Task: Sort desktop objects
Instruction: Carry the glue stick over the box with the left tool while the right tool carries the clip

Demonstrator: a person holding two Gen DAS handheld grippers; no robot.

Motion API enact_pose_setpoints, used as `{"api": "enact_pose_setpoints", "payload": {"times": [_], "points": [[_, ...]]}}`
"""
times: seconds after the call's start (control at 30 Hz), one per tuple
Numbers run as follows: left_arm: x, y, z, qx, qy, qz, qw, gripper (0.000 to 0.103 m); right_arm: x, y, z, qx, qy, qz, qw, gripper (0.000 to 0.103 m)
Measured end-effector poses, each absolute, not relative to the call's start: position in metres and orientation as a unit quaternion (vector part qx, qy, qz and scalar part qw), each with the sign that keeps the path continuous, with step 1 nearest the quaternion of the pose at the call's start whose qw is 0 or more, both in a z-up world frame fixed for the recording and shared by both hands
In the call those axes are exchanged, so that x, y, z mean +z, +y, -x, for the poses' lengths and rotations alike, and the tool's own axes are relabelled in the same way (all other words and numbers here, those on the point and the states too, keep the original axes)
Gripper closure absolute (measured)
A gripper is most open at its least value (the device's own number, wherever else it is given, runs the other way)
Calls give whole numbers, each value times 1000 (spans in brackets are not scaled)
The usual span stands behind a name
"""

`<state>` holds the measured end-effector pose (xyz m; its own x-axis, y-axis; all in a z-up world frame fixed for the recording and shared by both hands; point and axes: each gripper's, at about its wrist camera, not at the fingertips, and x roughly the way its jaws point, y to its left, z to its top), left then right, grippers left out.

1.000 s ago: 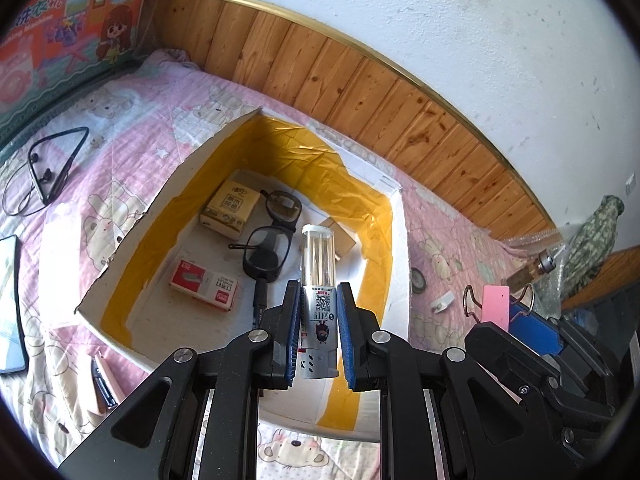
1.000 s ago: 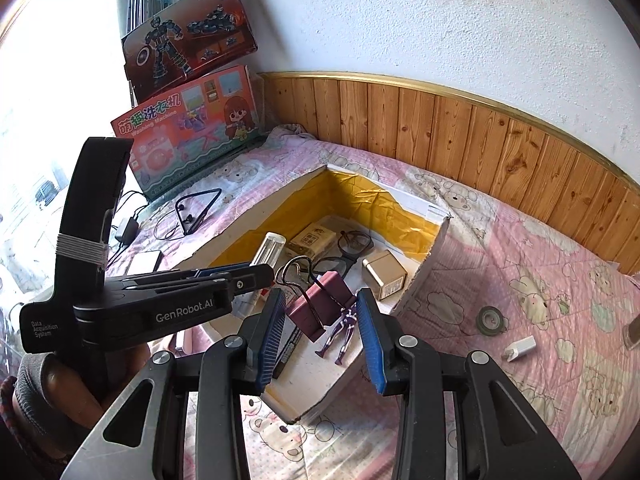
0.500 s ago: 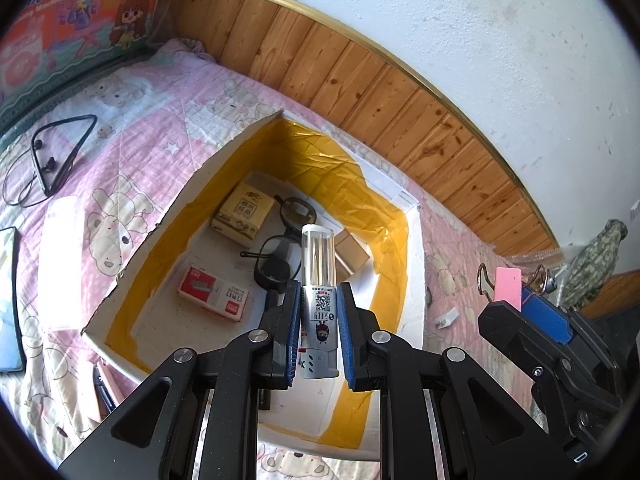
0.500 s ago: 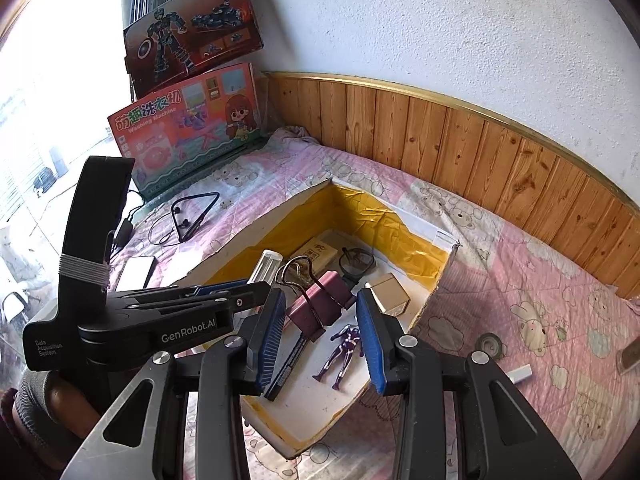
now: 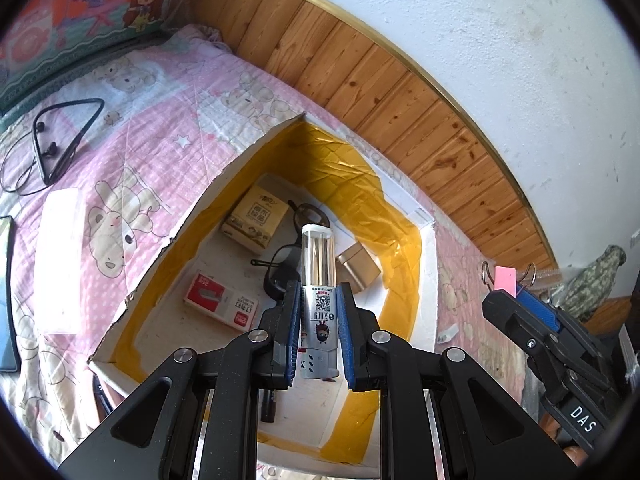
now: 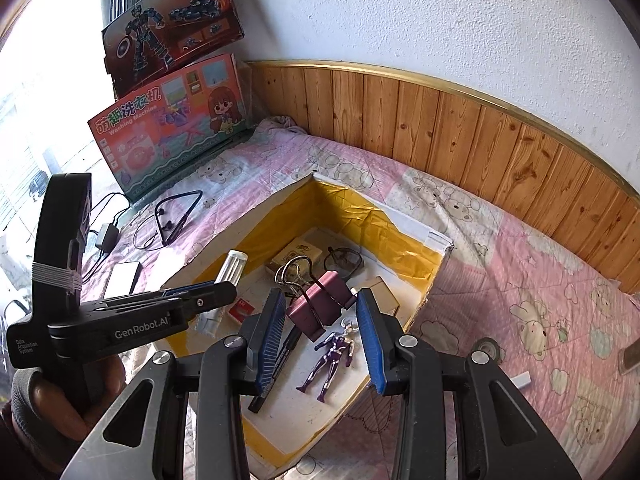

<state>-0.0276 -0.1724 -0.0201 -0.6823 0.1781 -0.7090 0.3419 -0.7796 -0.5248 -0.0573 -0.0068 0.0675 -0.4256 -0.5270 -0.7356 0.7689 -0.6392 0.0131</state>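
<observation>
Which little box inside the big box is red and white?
The flat red-and-white box, lying on the big box's floor near its left wall. The yellow printed box farther back and the plain tan box on the right have no red.

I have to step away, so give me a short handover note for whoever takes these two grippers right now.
Left gripper: shut on the clear tube, held over the open box.
Right gripper: shut on the maroon binder clip, also above the box.
Already in the box: glasses, yellow carton, red-and-white packet, small tan box, purple figure, black pen.
Left on the quilt: neckband earphones, tape roll, small white piece.
Next, probably: set down tube and clip.
</observation>
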Motion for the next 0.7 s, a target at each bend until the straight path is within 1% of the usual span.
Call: {"api": "enact_pose_setpoints", "payload": {"times": [0.37, 0.7], "points": [[-32, -186, 36, -845, 343, -406, 65, 85, 52, -18, 81, -818, 179, -385, 388, 65], [-47, -186, 51, -836, 326, -433, 89, 85, 16, -31, 88, -793, 219, -411, 392, 65]]}}
